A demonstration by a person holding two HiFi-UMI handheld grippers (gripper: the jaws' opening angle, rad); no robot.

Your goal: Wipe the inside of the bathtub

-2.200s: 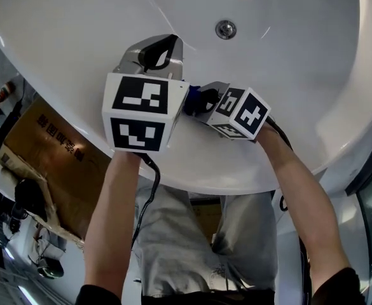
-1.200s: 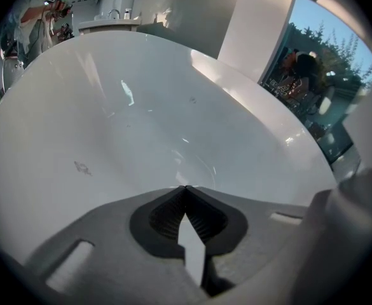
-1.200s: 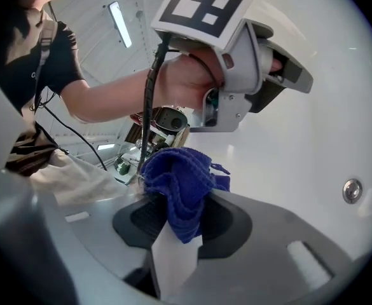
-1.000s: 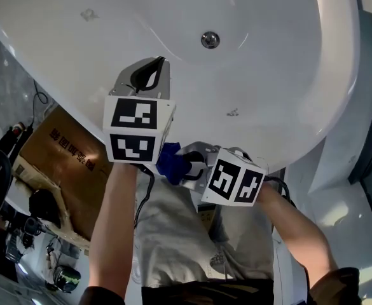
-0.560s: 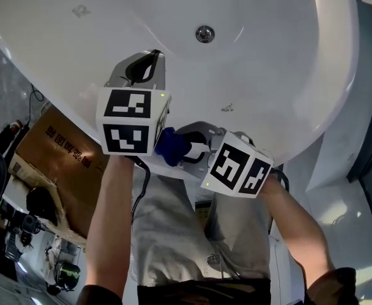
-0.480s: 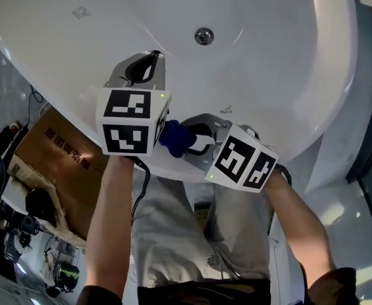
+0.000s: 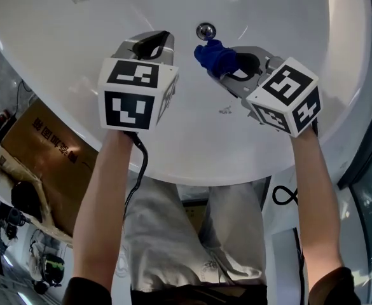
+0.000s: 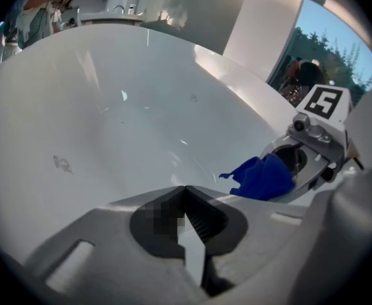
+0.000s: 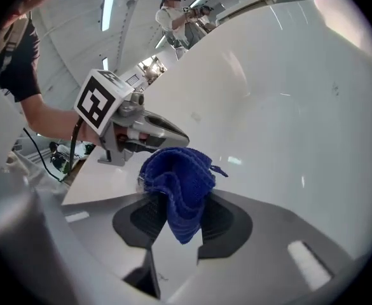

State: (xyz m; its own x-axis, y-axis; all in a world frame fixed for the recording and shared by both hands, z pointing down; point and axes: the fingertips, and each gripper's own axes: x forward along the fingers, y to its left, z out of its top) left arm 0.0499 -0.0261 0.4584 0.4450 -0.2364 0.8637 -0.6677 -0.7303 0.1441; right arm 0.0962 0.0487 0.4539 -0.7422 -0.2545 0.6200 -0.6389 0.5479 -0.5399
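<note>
While right gripper (image 7: 226, 67) clamps cloth (image 7: 212, 54), bathtub (image 7: 300, 5) cropped

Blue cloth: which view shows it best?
Right gripper view: the blue cloth fills the centre, pinched by the tongs of the right gripper. Head view shows only a small bunch near the drain; left gripper view shows it small, off-centre.

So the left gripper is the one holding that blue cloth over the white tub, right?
Not quite: the right gripper holds the blue cloth over the white tub. The right gripper view shows it pinched between that gripper's fingers. The left gripper is shut on nothing.
</note>
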